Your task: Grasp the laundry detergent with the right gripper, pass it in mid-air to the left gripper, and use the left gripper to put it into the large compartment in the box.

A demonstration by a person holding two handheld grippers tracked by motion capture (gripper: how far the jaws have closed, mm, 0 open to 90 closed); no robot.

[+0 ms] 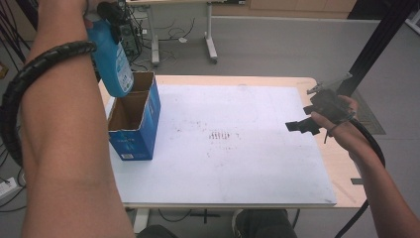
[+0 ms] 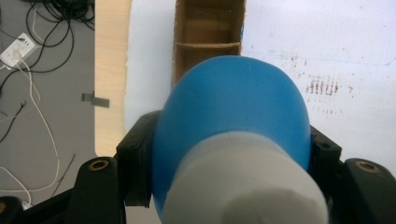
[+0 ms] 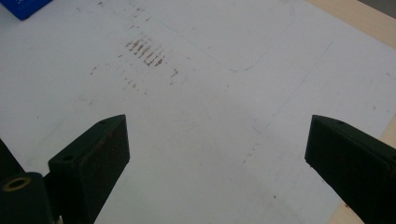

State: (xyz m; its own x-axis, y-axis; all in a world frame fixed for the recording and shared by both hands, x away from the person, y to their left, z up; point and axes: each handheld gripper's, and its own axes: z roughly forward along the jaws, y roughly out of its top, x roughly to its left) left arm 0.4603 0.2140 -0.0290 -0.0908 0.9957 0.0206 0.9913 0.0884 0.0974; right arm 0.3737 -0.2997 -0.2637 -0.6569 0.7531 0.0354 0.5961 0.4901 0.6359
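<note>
High view has the whole layout: left gripper (image 1: 110, 14) up at top left, clamped on a blue bottle (image 1: 112, 62) held in the air above the open box (image 1: 133, 121). Box stands at the left edge of the white board (image 1: 237, 148). Right gripper (image 1: 302, 125) hangs over the board's right edge, well apart from bottle and box.

Left gripper view adds what the high view can't: looks straight down the bottle (image 2: 233, 126), white cap (image 2: 247, 186) nearest the camera, base toward the box (image 2: 208, 37) below, whose cardboard divider shows inside. Black jaws press the bottle on both sides near the cap.

Bottle long axis near vertical, slightly tilted, cap up in the jaws, base down just over the box's far compartment; touching the rim or not, can't tell.

Right gripper view: right gripper (image 3: 217, 154) jaws spread wide, nothing between them, bare stained board (image 3: 210, 93) underneath.
</note>
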